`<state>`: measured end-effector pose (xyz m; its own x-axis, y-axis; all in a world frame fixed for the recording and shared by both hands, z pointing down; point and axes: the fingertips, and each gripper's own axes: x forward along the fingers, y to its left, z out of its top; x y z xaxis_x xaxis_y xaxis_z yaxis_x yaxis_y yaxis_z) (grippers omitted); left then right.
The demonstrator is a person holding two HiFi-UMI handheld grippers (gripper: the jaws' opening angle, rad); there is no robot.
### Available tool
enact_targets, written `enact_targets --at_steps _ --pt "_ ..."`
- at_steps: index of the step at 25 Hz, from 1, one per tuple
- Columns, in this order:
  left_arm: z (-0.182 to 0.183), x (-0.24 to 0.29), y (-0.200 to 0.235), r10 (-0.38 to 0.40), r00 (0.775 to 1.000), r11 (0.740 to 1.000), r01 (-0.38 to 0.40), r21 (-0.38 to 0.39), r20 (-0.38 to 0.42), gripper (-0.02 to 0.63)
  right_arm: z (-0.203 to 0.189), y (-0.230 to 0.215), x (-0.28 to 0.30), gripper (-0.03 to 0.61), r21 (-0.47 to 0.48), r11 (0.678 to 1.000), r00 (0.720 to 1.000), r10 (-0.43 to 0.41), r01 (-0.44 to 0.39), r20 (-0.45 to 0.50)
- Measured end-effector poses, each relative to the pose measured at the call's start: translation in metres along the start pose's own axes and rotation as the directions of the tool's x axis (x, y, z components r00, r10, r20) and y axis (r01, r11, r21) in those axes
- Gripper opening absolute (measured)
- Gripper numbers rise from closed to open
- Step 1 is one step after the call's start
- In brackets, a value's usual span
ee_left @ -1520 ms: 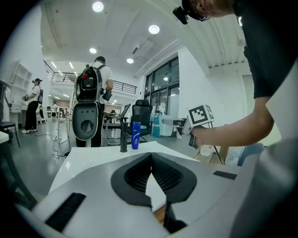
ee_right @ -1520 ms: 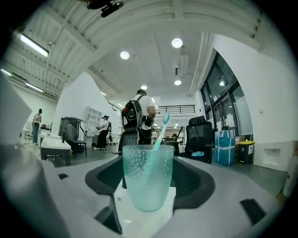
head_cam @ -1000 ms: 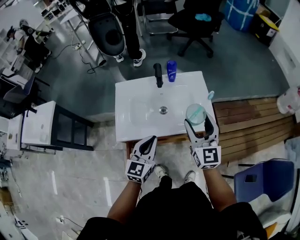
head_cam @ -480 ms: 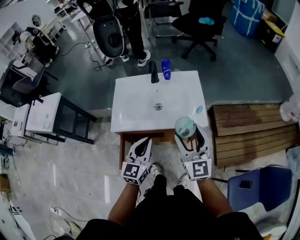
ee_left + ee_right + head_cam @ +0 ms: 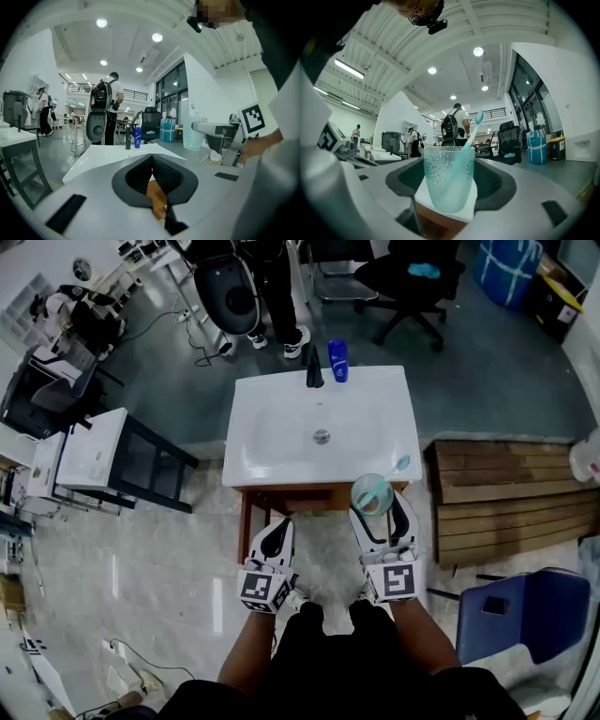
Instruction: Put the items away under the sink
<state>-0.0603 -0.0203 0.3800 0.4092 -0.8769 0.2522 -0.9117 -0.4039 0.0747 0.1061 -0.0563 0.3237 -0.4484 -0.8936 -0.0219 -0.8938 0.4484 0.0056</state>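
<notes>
While my right gripper (image 5: 380,514) clasps the cup (image 5: 449,180) by its dimpled wall, jaws wide around it, the cup hangs upright just off the front right corner of the sink (image 5: 281,427), with a toothbrush (image 5: 474,123) leaning inside. My left gripper (image 5: 277,532) is closed on nothing, before the sink's front edge. I judge the cup to be light, thin plastic, slick and easily squashed. A mid-wall, level hold should keep the loose toothbrush in.
</notes>
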Motion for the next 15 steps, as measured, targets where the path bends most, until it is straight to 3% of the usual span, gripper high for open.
enact_targets --at_steps 5,11,15 --pt "-0.020 -0.001 0.008 -0.040 0.999 0.999 0.040 0.012 -0.011 0.018 -0.023 0.013 -0.004 0.334 0.012 0.999 0.999 -0.051 0.051 -0.010" --pt "-0.055 0.018 0.020 -0.081 0.996 0.996 0.082 0.021 -0.024 0.018 -0.074 0.034 -0.004 0.334 0.007 0.998 0.998 -0.055 0.055 -0.032" --pt "-0.080 0.029 0.032 -0.077 0.997 0.997 0.076 0.033 0.015 0.018 -0.113 0.045 0.000 0.334 -0.014 0.999 0.998 -0.052 0.052 -0.030"
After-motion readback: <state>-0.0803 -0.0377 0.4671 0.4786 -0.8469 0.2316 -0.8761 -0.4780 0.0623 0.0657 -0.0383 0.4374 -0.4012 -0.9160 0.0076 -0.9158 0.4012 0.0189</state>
